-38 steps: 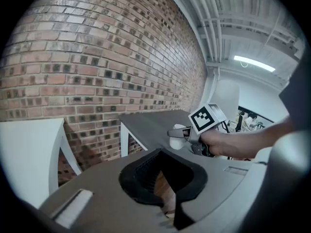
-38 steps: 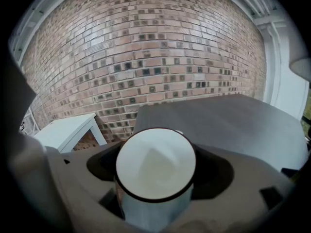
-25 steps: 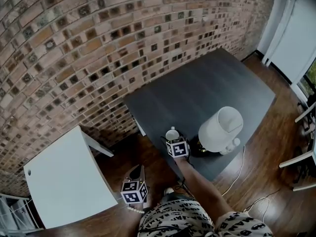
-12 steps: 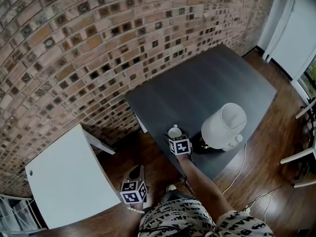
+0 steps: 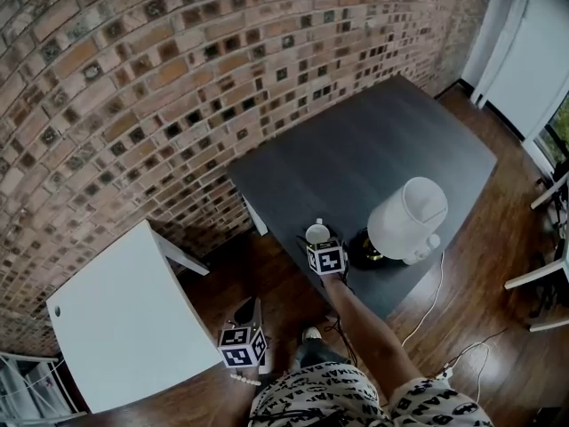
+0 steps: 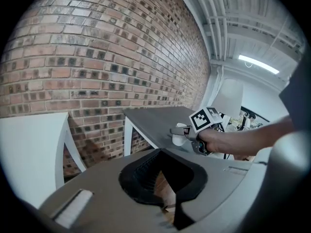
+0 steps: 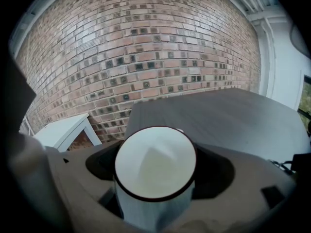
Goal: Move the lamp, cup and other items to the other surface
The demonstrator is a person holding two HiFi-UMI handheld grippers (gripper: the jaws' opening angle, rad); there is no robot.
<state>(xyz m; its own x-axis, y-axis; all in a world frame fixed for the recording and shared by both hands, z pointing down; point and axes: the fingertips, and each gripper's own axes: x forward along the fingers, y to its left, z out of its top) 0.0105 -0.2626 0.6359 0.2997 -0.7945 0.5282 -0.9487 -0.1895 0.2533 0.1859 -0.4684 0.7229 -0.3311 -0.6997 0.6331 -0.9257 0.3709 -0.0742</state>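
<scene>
Jaws of the right gripper (image 5: 321, 242) still clasp the cup (image 7: 155, 163); left gripper (image 5: 244, 315) stays closed, empty.

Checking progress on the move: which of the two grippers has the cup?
The right gripper: the white cup sits between its jaws at the dark table's near edge. The left gripper holds nothing, over the floor.

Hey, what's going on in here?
A person is working with two handheld grippers. The right gripper is closed on the white cup at the near edge of the dark table, beside the lamp. The left gripper hangs shut and empty near the white table.
</scene>
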